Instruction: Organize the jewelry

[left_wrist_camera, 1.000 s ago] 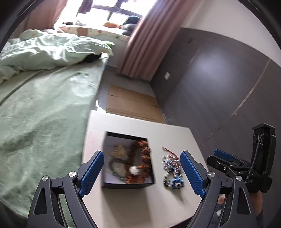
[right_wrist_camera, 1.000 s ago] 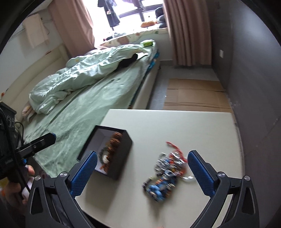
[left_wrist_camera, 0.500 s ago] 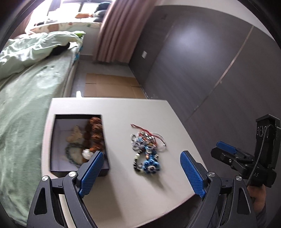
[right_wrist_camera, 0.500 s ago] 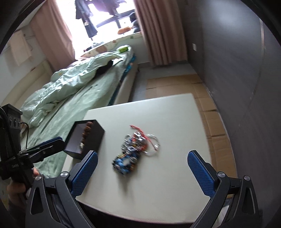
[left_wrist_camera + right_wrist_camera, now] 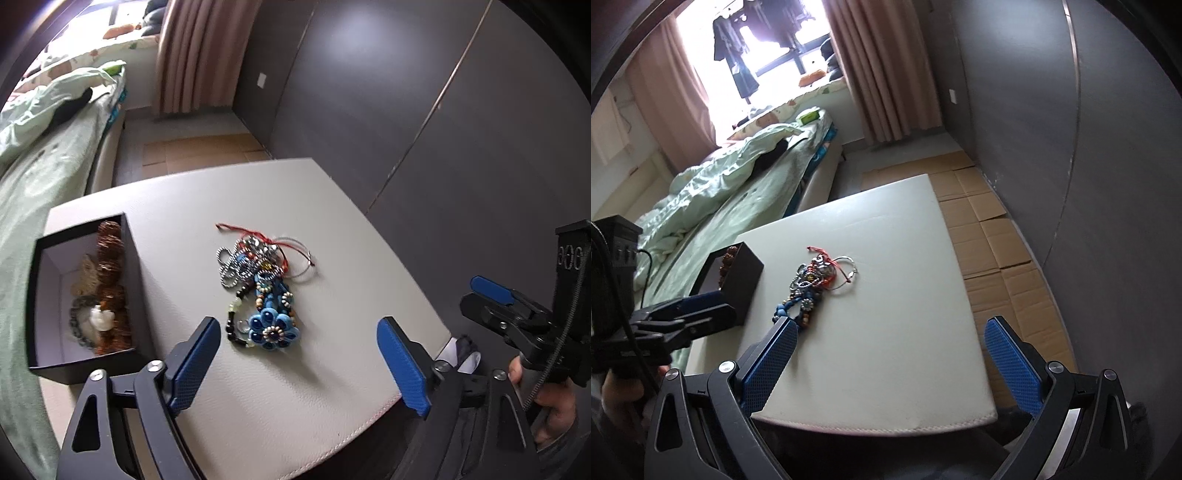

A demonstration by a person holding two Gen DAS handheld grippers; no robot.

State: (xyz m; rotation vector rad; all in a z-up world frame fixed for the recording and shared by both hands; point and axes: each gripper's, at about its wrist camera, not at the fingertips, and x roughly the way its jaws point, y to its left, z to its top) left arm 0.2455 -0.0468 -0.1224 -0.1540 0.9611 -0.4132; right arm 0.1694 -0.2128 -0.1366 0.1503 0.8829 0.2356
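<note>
- Left hand-held gripper (image 5: 297, 363) wide open, empty; we've swung it off the black box (image 5: 138, 295) onto the jewelry pile (image 5: 264, 291) mid-desk (image 5: 332, 387).
- Right hand-held gripper (image 5: 890, 363) wide open, empty too.
- We judge pickup is next.

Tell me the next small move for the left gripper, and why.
Probably ease the left gripper forward and down over the blue flower piece at the near end of the jewelry pile. Its jaws are open and empty, the pile lies loose on the table, and the black box sits just left.
</note>
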